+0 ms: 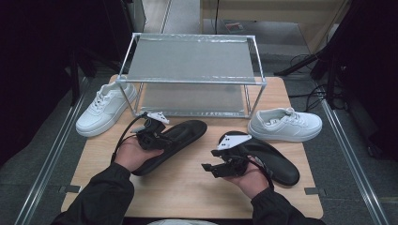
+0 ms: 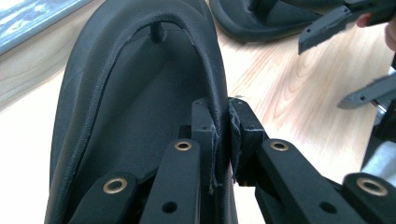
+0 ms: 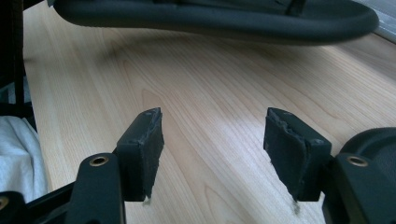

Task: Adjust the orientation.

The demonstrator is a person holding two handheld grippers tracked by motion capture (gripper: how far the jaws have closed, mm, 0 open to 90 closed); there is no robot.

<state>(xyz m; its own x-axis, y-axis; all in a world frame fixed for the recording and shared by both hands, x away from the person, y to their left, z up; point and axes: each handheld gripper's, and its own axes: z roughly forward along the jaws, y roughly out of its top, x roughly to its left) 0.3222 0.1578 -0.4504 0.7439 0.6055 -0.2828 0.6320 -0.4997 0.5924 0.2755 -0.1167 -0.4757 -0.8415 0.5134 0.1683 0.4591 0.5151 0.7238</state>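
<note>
The left gripper (image 1: 151, 132) is pinched on the strap of the left sandal (image 1: 174, 140). In the left gripper view its two black jaws are pressed onto the strap's edge (image 2: 218, 116), one inside the loop and one outside. That sandal sits in the middle of the high view. Its long axis runs diagonally, from the lower left by the left hand (image 1: 133, 154) up to its toe at the centre right, which points toward the rack (image 1: 190, 75). The rack stands above it in the frame, so any lift toward the shelves would, as a judgement, follow the sandal's own axis away from the person.

The right gripper (image 1: 220, 164) is spread open and holds nothing. In its own view the jaws stand well apart over bare table (image 3: 210, 107), with the pads (image 3: 149, 135) clear of everything. The right sandal (image 1: 270, 157) lies just beside it, to the right in the high view, under and behind the right hand (image 1: 251, 180). Its axis slants from upper left to lower right. The right gripper is plainly the nearer one to it, though its jaws face left, away from the sandal.

Count: two black sandals, two white sneakers, one at the left edge (image 1: 105, 108) and one at the right (image 1: 286, 124), one two-shelf rack, two grippers.
</note>
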